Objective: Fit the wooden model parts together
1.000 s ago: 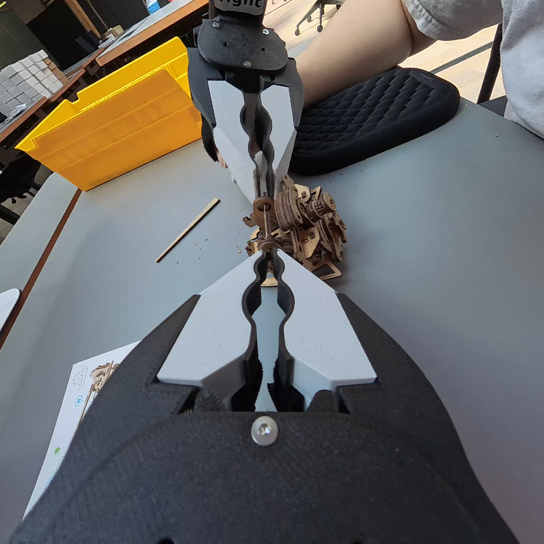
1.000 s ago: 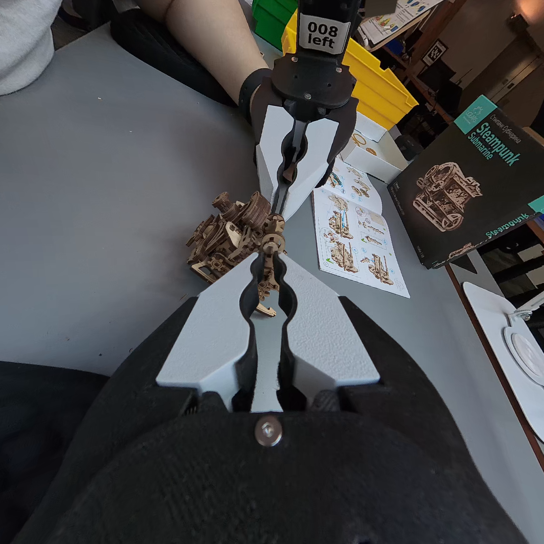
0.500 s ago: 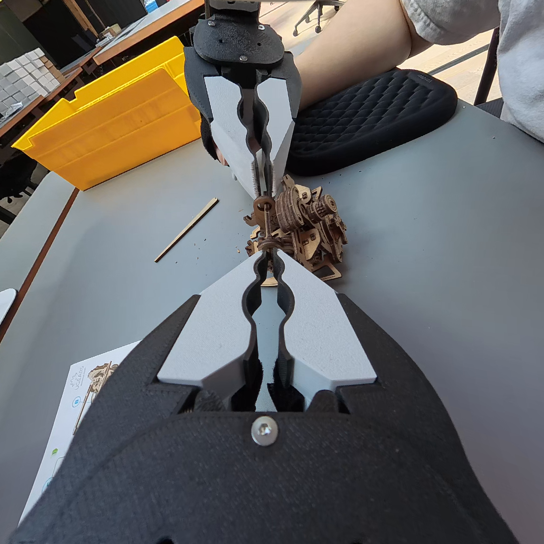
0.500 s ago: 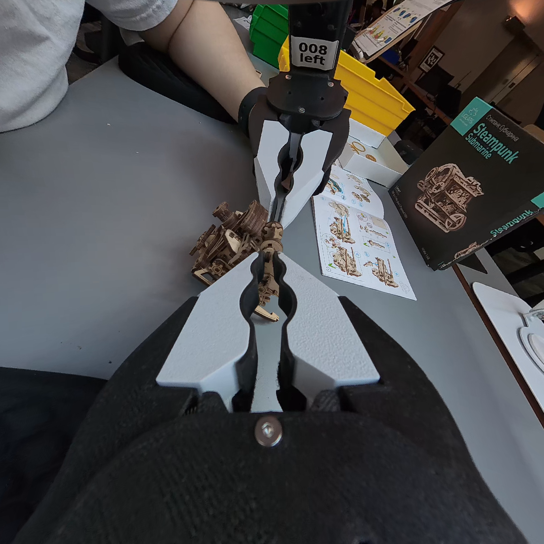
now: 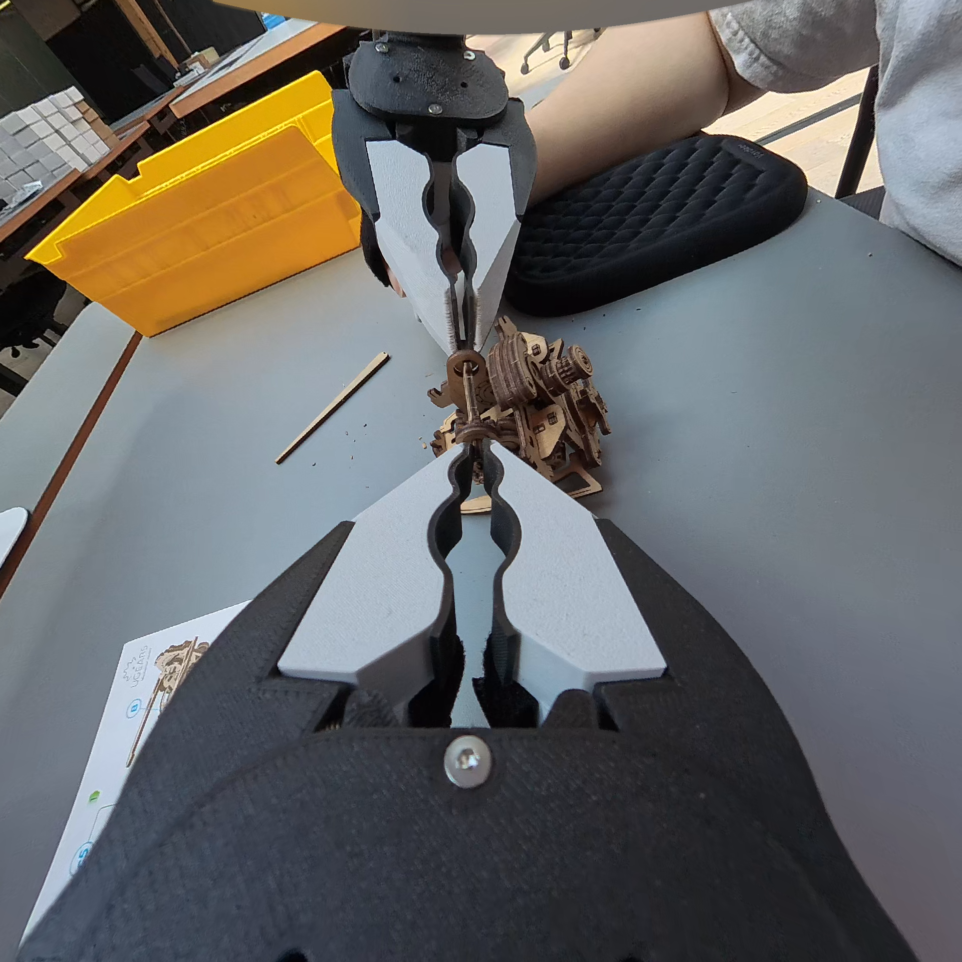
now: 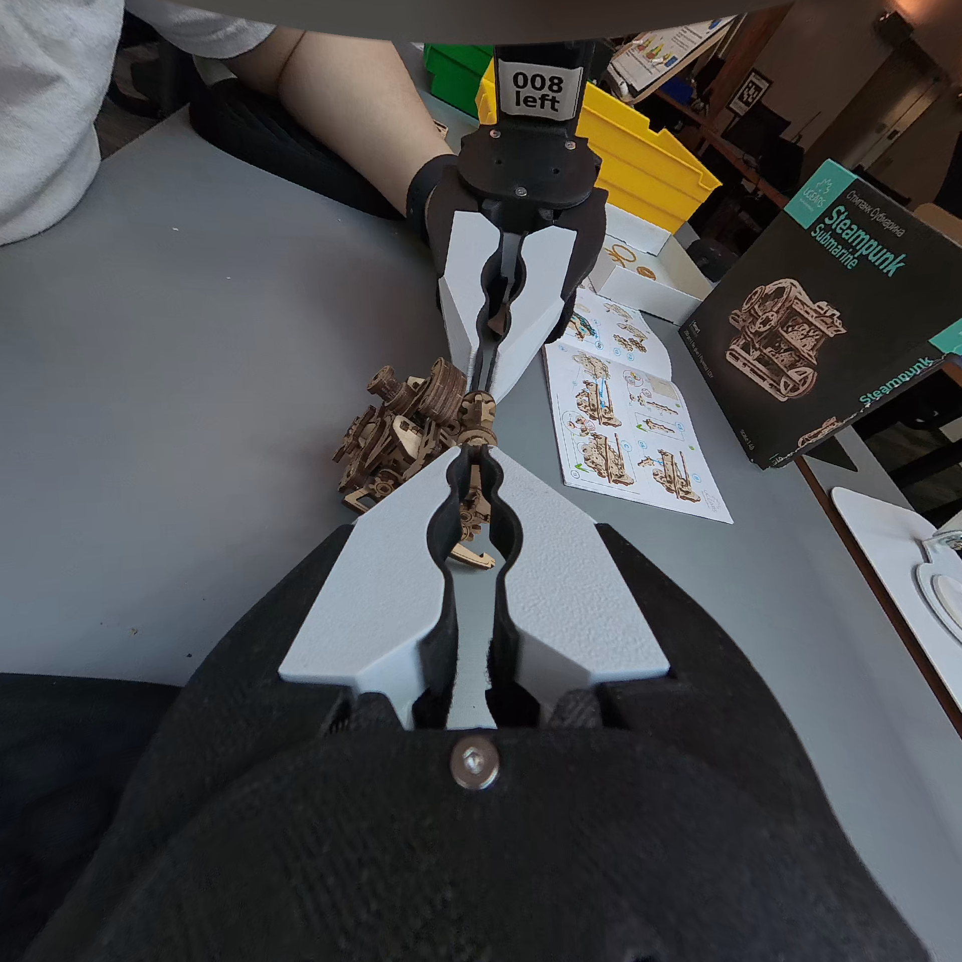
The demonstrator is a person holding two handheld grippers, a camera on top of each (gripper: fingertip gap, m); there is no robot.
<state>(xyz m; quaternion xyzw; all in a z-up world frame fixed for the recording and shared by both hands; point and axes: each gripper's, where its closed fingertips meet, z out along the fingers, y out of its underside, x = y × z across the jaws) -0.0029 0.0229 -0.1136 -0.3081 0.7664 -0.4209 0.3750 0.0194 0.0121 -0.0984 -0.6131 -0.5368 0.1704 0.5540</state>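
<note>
A small wooden shaft piece (image 5: pixel 467 398) with a ring at one end and a little gear at the other is held in the air between my two grippers, which face each other tip to tip. My left gripper (image 5: pixel 475 454) is shut on its gear end. My right gripper (image 5: pixel 461 341) is shut on its ring end. In the right wrist view the right gripper (image 6: pixel 476 454) and left gripper (image 6: pixel 482 388) pinch the same piece (image 6: pixel 479 416). The larger wooden model (image 5: pixel 546 411) lies on the grey table just behind the piece; it also shows in the right wrist view (image 6: pixel 401 432).
A yellow bin (image 5: pixel 208 218), a black padded rest (image 5: pixel 650 218) under a person's arm, and a thin wooden stick (image 5: pixel 333 408) lie around. An open instruction booklet (image 6: pixel 635 432), a dark kit box (image 6: pixel 812 323) and a white parts box (image 6: pixel 640 283) sit beside the model. My left and right fingertips are right by each other.
Both grippers stay shut on the small piece and hold it in nearly the same spot. The right gripper has tilted slightly; the model has not moved.
</note>
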